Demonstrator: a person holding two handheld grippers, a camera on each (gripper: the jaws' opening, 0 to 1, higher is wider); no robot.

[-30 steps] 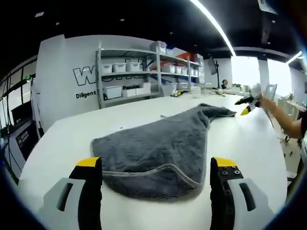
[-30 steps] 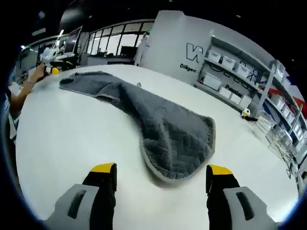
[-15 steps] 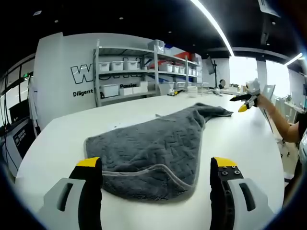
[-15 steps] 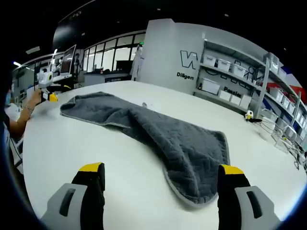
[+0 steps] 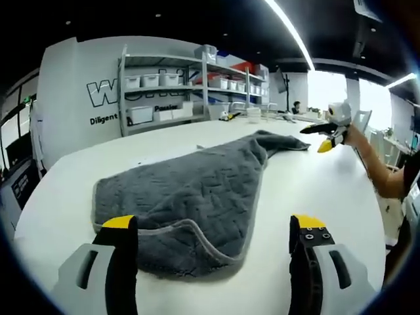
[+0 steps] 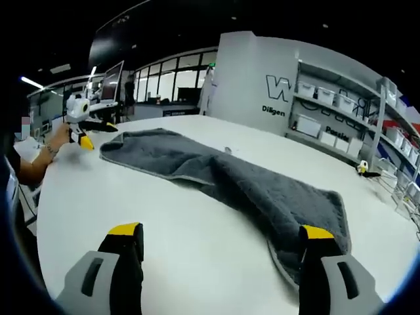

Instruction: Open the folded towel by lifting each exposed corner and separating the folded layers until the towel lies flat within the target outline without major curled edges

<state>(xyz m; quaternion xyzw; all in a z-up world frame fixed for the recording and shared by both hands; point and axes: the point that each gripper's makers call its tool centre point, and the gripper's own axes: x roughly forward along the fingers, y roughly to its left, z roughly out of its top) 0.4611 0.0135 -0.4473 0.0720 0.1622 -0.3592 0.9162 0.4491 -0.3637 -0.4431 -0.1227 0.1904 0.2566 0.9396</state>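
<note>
The grey towel point(image 5: 190, 197) lies bunched on the white table point(image 5: 315, 190), its long axis running between the two grippers — bare tabletop on both sides. Left gripper point(image 5: 215, 233) and right gripper point(image 6: 222, 239) hover with jaws wide, empty. Shelving point(image 5: 170, 92) stands far behind.

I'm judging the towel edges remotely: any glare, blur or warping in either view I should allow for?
Left gripper view: towel weave and pale hem sharp; ceiling light strip and far windows blown out; fisheye bows the table. Right gripper view: towel softer, slightly blurred; table evenly lit, no hard shadows.
</note>
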